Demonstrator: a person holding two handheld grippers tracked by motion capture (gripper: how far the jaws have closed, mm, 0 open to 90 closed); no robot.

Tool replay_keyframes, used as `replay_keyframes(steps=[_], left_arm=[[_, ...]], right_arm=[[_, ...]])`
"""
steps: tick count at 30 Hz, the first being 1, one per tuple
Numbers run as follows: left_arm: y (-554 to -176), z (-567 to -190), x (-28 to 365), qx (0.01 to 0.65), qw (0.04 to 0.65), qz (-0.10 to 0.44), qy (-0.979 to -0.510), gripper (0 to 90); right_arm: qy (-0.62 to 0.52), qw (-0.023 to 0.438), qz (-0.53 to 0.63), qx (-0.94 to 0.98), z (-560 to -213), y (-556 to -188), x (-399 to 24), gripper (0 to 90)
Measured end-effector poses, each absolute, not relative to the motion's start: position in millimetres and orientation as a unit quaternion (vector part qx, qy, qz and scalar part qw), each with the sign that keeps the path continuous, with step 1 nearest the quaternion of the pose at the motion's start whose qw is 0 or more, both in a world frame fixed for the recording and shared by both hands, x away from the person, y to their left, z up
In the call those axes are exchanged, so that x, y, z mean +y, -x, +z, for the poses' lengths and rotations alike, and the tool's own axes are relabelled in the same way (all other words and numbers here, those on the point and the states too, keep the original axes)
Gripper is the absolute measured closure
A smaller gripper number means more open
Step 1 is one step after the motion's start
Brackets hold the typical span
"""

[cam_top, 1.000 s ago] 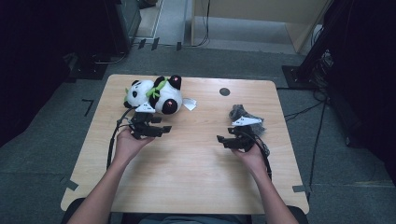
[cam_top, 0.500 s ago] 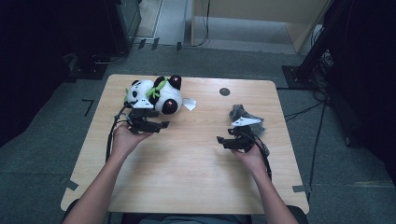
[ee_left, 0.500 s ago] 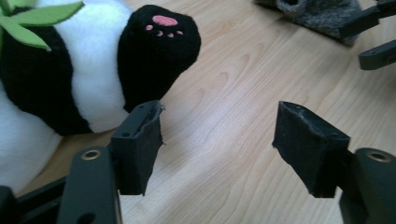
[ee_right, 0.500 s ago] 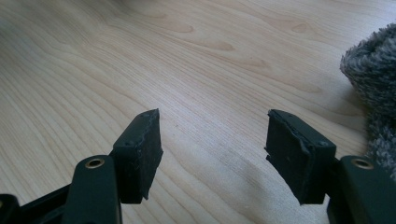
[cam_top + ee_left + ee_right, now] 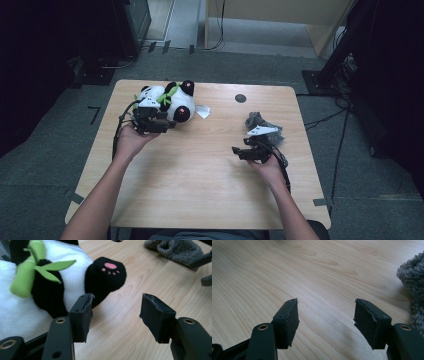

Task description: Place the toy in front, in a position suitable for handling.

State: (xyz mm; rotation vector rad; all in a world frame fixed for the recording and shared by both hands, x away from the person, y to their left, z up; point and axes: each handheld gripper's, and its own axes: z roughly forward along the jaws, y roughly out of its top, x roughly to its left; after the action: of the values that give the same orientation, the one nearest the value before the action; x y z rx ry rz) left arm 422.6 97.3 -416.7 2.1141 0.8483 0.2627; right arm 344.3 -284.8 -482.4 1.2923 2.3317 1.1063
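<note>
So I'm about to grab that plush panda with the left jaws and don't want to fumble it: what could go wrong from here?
1. The left gripper has just been closing with nothing between its jaws; the panda lies off to one side, so they may shut on air or pinch only its black foot.
2. A grip on the foot alone could let the soft body dangle and slip.
3. The panda lies near the table's far edge; a nudge could push it off.

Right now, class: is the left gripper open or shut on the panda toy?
Open. The left gripper has bare table between its jaws; the panda toy sits beside one.
</note>
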Motion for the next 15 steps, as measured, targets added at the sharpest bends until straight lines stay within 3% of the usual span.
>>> replay_keyframes(steps=[15], left_arm=[[-467.9, -396.7, 113.0, 0.369, 0.410, 0.111, -0.827, 38.5]], right_arm=[[-0.443, 0.125, 0.381, 0.802, -482.8, -344.5, -283.9, 37.1]])
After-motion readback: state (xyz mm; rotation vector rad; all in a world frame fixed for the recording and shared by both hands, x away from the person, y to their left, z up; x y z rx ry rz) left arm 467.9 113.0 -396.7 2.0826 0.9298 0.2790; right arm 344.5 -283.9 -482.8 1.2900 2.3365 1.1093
